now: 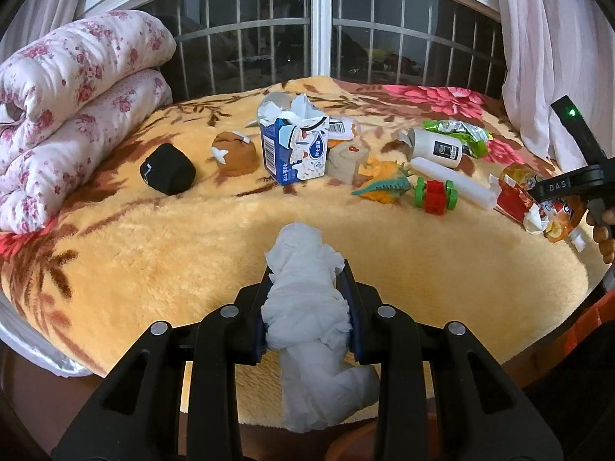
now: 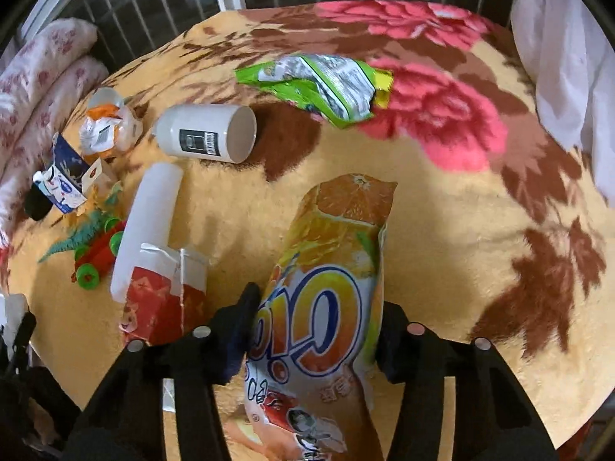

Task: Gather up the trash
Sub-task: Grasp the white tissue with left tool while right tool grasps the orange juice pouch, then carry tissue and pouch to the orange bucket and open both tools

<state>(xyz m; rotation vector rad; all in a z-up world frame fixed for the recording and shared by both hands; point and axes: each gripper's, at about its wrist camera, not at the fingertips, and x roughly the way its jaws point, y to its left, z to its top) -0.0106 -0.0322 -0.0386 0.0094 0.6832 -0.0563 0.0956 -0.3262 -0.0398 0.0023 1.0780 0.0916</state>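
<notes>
My left gripper (image 1: 307,269) is shut on a crumpled white tissue (image 1: 303,307), held above the near part of the orange floral blanket (image 1: 153,253). My right gripper (image 2: 319,299) points down at the blanket, and its pads press both sides of an orange snack bag (image 2: 338,230) that lies lengthwise between them. Other litter on the bed: a torn blue-and-white milk carton (image 1: 294,146), a tipped white cup (image 2: 207,132), a green wrapper (image 2: 319,84), a red-and-white carton (image 2: 161,296) and a white tube (image 2: 148,223).
A red toy car with green wheels (image 1: 434,196), a toy dinosaur (image 1: 380,186), a black rolled sock (image 1: 167,169) and a brown plush (image 1: 234,153) lie among the litter. A folded floral quilt (image 1: 77,107) is at the left. A barred window (image 1: 323,38) and curtains (image 1: 557,57) stand behind.
</notes>
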